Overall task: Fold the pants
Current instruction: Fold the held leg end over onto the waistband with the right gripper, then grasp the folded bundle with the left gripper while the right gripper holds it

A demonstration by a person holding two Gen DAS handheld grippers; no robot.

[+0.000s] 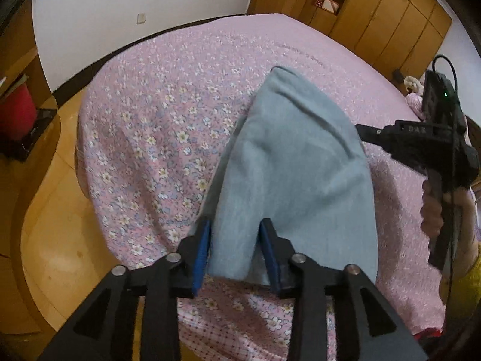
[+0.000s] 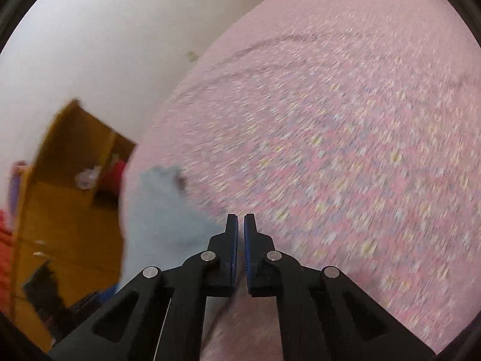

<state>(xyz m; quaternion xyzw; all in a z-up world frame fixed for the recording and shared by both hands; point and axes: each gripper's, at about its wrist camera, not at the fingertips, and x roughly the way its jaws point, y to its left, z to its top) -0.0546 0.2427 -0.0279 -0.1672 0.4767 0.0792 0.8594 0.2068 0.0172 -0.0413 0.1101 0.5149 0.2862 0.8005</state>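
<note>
a pink floral bedsheet (image 1: 144, 138) covers the bed, with wooden wardrobes (image 1: 375, 9) behind. the left gripper (image 1: 236, 240) stands spread, its blue-padded fingers straddling the near edge of the folded light-blue pants (image 1: 294, 165) lying on the sheet. the right gripper (image 2: 240, 225), nearly pressed together and pinching nothing, hovers just right of them.

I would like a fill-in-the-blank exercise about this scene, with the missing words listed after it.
1. The folded light blue pants lie on a pink ____ bedsheet.
2. The left gripper has its jaws ____ around the near edge of the pants.
3. The pads of the right gripper are ____ in colour.
4. The right gripper's jaws stand nearly ____, holding nothing.

Missing words: floral; open; blue; shut
</note>
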